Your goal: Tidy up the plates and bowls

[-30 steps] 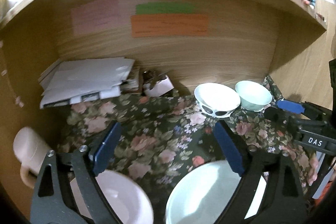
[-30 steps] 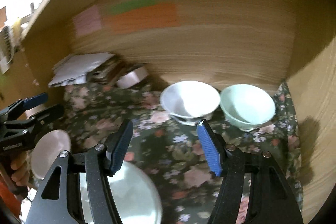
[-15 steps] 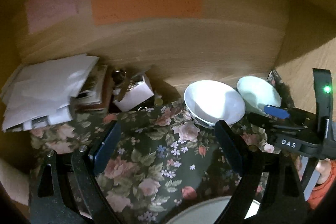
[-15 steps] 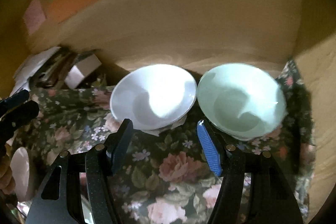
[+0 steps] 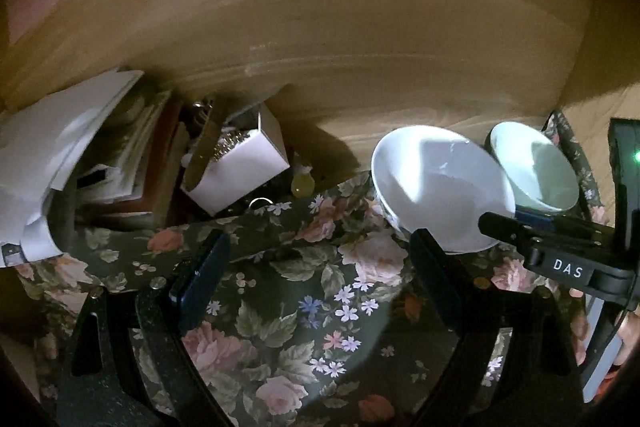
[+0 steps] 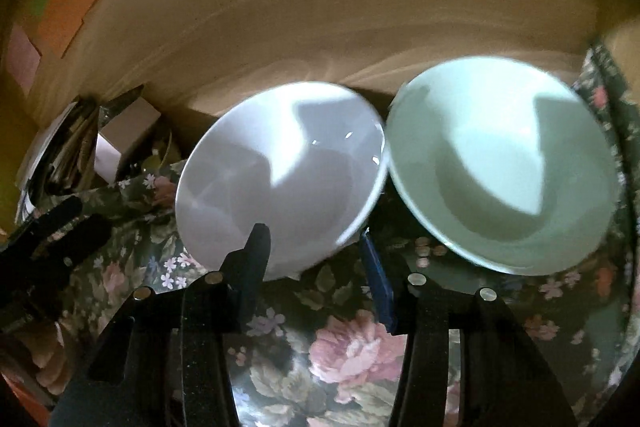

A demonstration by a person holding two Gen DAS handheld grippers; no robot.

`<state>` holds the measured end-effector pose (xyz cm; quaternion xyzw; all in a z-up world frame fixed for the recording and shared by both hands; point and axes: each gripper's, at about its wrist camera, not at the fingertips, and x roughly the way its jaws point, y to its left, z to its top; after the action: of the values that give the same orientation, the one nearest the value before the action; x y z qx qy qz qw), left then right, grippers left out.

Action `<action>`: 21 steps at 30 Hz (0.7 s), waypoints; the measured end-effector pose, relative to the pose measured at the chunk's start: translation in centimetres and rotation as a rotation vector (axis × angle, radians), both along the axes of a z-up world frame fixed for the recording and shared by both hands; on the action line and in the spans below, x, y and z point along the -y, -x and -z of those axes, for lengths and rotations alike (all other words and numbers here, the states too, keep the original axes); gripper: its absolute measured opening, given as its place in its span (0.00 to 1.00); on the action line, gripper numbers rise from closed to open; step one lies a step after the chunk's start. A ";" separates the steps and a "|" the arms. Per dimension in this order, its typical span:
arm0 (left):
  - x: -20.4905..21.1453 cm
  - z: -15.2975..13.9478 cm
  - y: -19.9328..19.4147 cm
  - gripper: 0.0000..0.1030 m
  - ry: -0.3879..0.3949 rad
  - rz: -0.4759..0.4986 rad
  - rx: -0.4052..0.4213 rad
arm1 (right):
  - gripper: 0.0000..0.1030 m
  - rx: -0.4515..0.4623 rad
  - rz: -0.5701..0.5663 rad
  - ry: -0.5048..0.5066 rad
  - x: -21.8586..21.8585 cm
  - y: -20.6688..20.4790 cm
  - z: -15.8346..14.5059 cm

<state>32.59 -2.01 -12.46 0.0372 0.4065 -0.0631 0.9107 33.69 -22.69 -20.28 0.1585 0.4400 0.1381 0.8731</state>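
Change since earlier frame: both grippers have advanced; bowls loom larger.
Right gripper (image 6: 314, 247): jaws spread, straddling the near rim of the white ceramic bowl (image 6: 280, 175).
Left gripper (image 5: 320, 267): jaws spread, empty, over the dark floral cloth (image 5: 304, 307).
Pale green ceramic bowl (image 6: 500, 163): just beside the white one, rims apparently touching.
Rear: wooden back panel (image 5: 360, 67).

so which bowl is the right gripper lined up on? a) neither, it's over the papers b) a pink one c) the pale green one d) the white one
d: in the right wrist view the open right gripper has its fingers on either side of the near rim of the white bowl, while the pale green bowl sits off to its right, rims nearly touching.
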 end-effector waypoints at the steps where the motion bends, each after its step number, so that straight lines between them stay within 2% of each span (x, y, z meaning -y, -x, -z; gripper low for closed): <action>1: 0.1 0.2 -0.1 0.89 -0.003 0.004 -0.004 | 0.42 -0.001 0.004 0.009 -0.1 -0.1 0.1; 3: 0.2 0.5 -0.3 0.89 -0.013 0.002 -0.017 | 0.38 0.002 -0.001 0.041 -0.4 -0.4 0.1; 8: 0.4 0.8 -0.6 0.89 -0.031 0.014 -0.027 | 0.23 -0.006 -0.063 0.097 -0.8 -0.2 -0.2; 16: 0.2 2.0 -1.1 0.88 -0.003 0.009 -0.089 | 0.22 0.005 -0.179 0.109 -1.3 2.8 -1.0; 21: 0.9 2.8 -1.1 0.80 -0.034 0.022 -0.106 | 0.22 -0.002 -0.274 0.089 -2.5 4.5 -1.2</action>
<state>33.71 -2.95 -15.21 0.0539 0.4550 -0.0682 0.8862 29.15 -20.18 -19.07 0.0585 0.4642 0.2362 0.8517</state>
